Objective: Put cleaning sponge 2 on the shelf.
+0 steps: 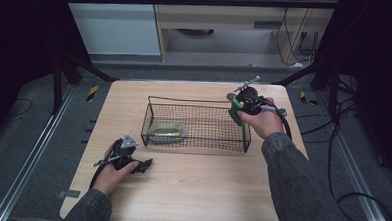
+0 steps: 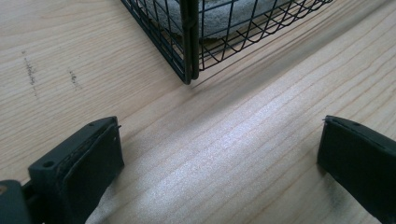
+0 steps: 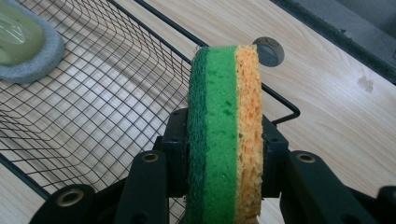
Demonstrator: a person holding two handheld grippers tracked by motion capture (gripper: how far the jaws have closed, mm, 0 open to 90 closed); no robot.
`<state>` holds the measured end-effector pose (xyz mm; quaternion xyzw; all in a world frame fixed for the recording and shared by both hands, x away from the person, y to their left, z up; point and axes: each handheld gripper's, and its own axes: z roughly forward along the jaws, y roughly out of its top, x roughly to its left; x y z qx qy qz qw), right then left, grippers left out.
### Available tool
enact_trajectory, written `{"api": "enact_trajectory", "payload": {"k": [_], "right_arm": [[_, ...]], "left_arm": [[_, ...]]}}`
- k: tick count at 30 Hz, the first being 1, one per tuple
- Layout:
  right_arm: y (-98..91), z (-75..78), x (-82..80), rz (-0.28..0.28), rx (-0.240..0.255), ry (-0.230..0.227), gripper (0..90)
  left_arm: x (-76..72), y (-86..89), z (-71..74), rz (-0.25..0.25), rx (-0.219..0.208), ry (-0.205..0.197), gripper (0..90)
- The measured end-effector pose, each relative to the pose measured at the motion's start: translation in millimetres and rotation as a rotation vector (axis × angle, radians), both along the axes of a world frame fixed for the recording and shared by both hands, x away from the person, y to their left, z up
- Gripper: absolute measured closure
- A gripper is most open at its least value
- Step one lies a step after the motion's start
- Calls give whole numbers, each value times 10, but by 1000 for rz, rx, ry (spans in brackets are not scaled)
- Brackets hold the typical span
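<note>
Right gripper [image 3: 219, 154] squeezing sponge [image 3: 224, 121] over basket [image 3: 280, 100] rim — I'm risking snagging wire, dropping outside; left gripper [image 2: 219, 154] idling wide.

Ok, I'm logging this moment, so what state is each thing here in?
Sponge: clamped edge-up in the right gripper, above the basket's corner.
Right gripper: shut on the sponge.
Left gripper: open, nothing between its jaws, low over the table.
Basket: upright on the table.
Tray: lying in the basket's left end.
</note>
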<state>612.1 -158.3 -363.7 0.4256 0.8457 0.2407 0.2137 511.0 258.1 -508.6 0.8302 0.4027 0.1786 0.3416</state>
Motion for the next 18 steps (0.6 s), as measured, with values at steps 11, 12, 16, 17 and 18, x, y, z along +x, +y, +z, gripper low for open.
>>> {"api": "enact_trajectory", "payload": {"k": [11, 12, 16, 17, 18], "right_arm": [[-117, -134, 39, -20, 34, 33, 642], [-121, -145, 43, -20, 35, 35, 642], [-120, -188, 53, -24, 37, 41, 642], [-120, -197, 55, -24, 35, 42, 642], [-117, -207, 55, -25, 36, 43, 642]], "left_arm": [[1, -1, -1, 1, -2, -1, 0], [1, -1, -1, 1, -2, -1, 0], [1, -1, -1, 1, -2, -1, 0], [2, -1, -1, 0, -2, -1, 0], [2, -1, -1, 0, -2, -1, 0]]}}
